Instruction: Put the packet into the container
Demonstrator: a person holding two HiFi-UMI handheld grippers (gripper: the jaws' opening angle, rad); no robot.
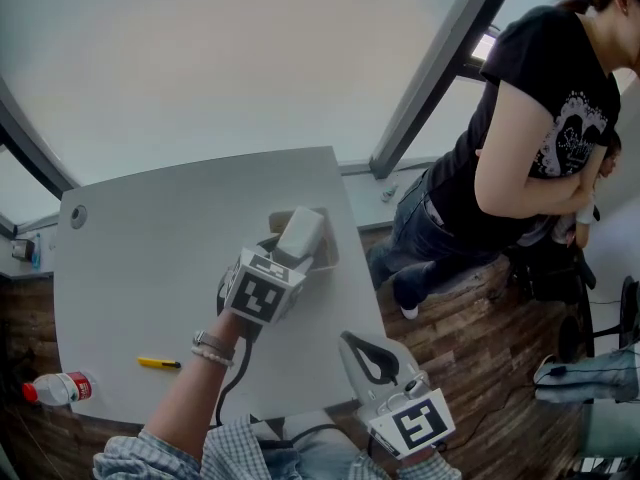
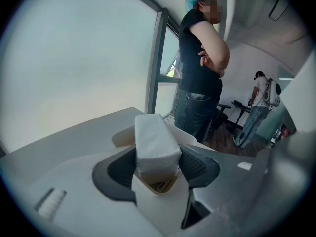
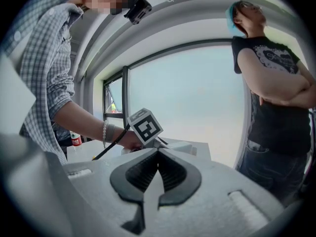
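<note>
- One packet (image 2: 155, 142), a soft white block in a smooth, faintly creased wrap with rounded edges, sat just right of the head view's centre.
- The left gripper (image 2: 157, 164) was clamped on the packet's near end, with a dark ribbed pad pressed against each side.
- One container (image 1: 328, 240), a pale open-topped box with thin walls and rounded corners, stood on the table near its right edge.
- The packet's far end reached over the container's open top; whether it touched the rim could not be told.
- The right gripper (image 3: 158, 169), low in the head view's right half, had its two black ridged jaws pressed together with nothing between them.
- Each of the two grippers had a matte grey shell and one marker cube printed in black and white.
- One table (image 1: 150, 268), smooth, grey and round-cornered, filled the frame's middle left.
- One slim yellow stick (image 1: 158, 363) lay on it at lower left.
- One clear bottle (image 1: 58, 388) with a red label showed by the table's lower-left edge.
- One bystander (image 1: 520, 138) in a black printed T-shirt and jeans stood at upper right on the wood-plank floor (image 1: 480, 348).
</note>
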